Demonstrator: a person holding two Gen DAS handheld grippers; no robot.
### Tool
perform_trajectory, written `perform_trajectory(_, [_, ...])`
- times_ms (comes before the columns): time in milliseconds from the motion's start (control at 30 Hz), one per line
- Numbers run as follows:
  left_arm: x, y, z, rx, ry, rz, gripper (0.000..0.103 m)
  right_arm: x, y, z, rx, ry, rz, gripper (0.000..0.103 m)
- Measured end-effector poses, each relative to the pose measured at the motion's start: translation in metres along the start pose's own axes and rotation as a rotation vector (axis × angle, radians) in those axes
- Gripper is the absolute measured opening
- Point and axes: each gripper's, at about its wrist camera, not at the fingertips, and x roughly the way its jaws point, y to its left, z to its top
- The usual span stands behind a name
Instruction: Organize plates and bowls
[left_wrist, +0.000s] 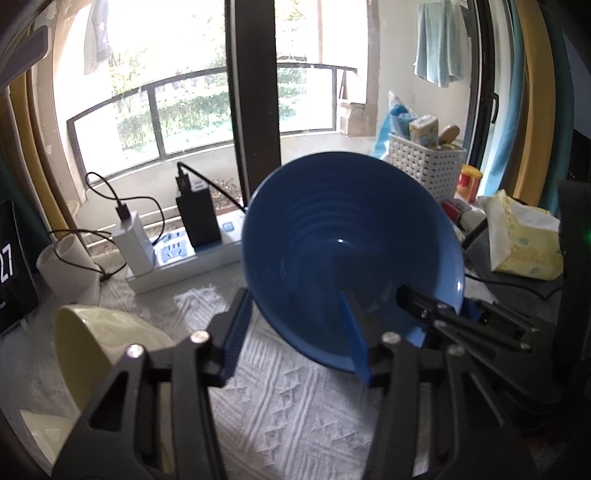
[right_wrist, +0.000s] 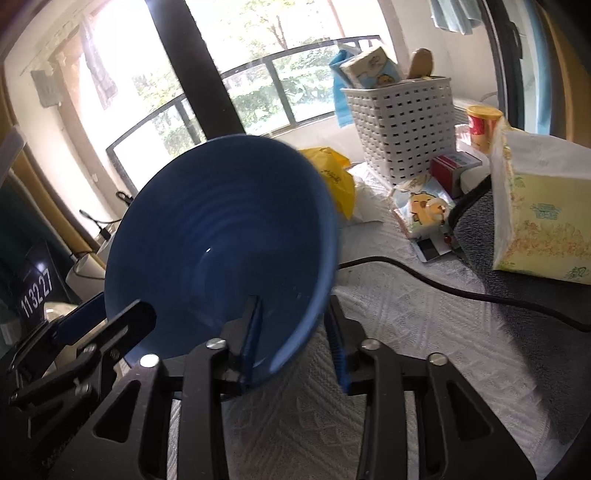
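Observation:
A blue ribbed bowl (left_wrist: 332, 236) (right_wrist: 221, 229) is tilted up on its edge over the white patterned cloth (left_wrist: 295, 413), its opening facing both cameras. My left gripper (left_wrist: 291, 295) (right_wrist: 123, 304) straddles the bowl's lower left rim, one finger inside and one outside against the wall. On the other side of the rim my right gripper (right_wrist: 292, 301) (left_wrist: 434, 299) does the same, one blue pad inside and one outside. A cream bowl (left_wrist: 96, 339) lies tipped at the lower left of the left wrist view.
A power strip (left_wrist: 184, 254) with chargers, a white cup (left_wrist: 70, 269) and a clock display (left_wrist: 11, 266) stand at the left by the window. At the right are a white basket (right_wrist: 402, 125), a tissue pack (right_wrist: 539, 214), small boxes and a black cable (right_wrist: 443, 284).

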Motion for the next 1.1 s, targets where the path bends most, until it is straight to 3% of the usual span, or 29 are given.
perform_trajectory(300, [-0.001,0.003,0.000,-0.003,0.000,0.006,0.029,-0.005,-0.004,0.001,-0.002,-0.014,-0.017,0.027])
perform_trajectory(1100, [-0.049,0.011,-0.007,-0.009,-0.025,-0.026,0.028,-0.065,0.017,-0.005,-0.057,-0.050,-0.052,0.027])
